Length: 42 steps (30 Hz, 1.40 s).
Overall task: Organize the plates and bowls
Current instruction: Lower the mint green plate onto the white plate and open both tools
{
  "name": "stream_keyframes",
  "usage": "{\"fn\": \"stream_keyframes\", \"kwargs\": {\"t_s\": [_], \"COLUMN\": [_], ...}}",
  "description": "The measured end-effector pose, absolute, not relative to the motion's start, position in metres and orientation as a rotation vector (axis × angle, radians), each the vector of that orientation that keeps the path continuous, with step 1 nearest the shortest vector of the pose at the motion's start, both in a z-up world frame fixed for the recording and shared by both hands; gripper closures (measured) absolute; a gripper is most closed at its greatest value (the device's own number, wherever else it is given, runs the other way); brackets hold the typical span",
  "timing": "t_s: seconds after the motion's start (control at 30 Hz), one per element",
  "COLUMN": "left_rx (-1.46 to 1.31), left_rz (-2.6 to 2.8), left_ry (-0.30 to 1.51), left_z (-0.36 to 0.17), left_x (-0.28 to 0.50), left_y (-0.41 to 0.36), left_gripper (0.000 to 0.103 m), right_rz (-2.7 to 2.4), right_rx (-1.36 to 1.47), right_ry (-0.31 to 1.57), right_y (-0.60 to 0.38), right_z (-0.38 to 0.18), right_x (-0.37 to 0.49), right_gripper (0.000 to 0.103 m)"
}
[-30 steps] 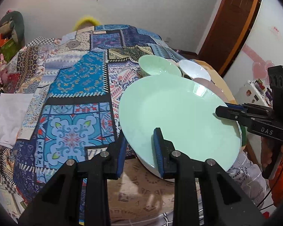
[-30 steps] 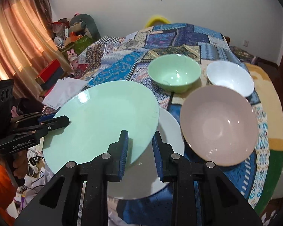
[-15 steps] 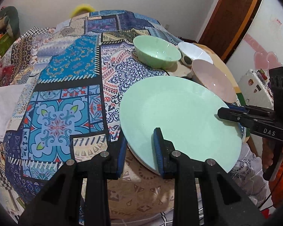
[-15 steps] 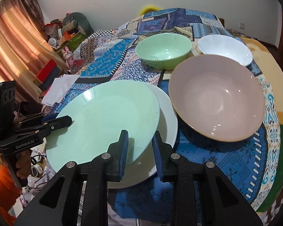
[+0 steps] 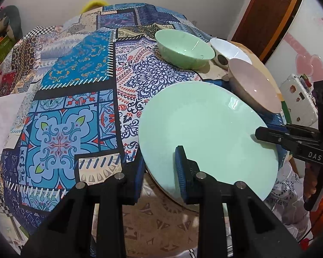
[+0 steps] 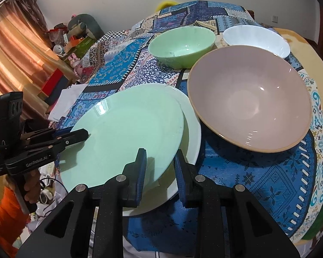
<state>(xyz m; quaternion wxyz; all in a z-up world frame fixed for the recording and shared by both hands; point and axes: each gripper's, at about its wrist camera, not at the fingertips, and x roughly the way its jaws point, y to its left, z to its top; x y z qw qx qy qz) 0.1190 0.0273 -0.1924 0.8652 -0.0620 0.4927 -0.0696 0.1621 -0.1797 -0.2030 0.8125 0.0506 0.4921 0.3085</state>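
Note:
A pale green plate [image 5: 204,129] [image 6: 127,133] is held by its rim from two sides. My left gripper [image 5: 159,161] is shut on its near edge, and shows in the right wrist view as the black gripper [image 6: 84,133] at the plate's left. My right gripper [image 6: 159,157] is shut on the opposite edge, seen from the left wrist as the black gripper [image 5: 258,133]. The green plate hangs slightly tilted just over a white plate [image 6: 191,129] on the table; whether they touch I cannot tell. A pink bowl [image 6: 247,99], a green bowl [image 6: 183,45] and a white bowl [image 6: 256,38] stand behind.
A patchwork tablecloth [image 5: 71,99] covers the table. White cloth [image 5: 2,124] lies off its left side. A curtain [image 6: 15,56] and cluttered boxes [image 6: 75,40] are beyond. A hand with an orange sleeve [image 6: 2,215] holds the left gripper.
Both grippers have sunk with the green plate, bringing it down close over the white plate. Both grips are unchanged.

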Motion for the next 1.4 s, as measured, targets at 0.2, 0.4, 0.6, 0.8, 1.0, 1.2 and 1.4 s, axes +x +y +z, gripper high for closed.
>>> {"fn": "stream_keyframes", "kwargs": {"t_s": [0.2, 0.4, 0.6, 0.8, 1.0, 1.2, 1.4], "left_rx": [-0.096, -0.087, -0.076, -0.066, -0.093, -0.100, -0.105], "left_rz": [-0.133, -0.127, -0.118, -0.114, -0.120, -0.108, -0.107], "left_ry": [1.028, 1.032, 1.062, 1.057, 1.055, 1.022, 0.967], "left_z": [-0.194, -0.196, -0.205, -0.205, -0.201, -0.186, -0.163], "left_x": [0.121, 0.125, 0.132, 0.132, 0.130, 0.120, 0.113], "left_y": [0.025, 0.025, 0.025, 0.023, 0.026, 0.028, 0.026], "left_gripper": [0.076, 0.075, 0.075, 0.075, 0.075, 0.072, 0.064], "right_rz": [0.661, 0.658, 0.654, 0.645, 0.626, 0.575, 0.530], "right_rx": [0.124, 0.119, 0.142, 0.119, 0.093, 0.070, 0.110], "right_ry": [1.060, 1.057, 1.053, 1.043, 1.022, 0.958, 0.889], "right_y": [-0.181, -0.182, -0.185, -0.183, -0.183, -0.194, -0.218], "right_z": [-0.206, -0.205, -0.205, -0.203, -0.199, -0.186, -0.168], "right_x": [0.163, 0.163, 0.165, 0.160, 0.155, 0.150, 0.145], "right_gripper": [0.078, 0.078, 0.078, 0.078, 0.078, 0.078, 0.077]}}
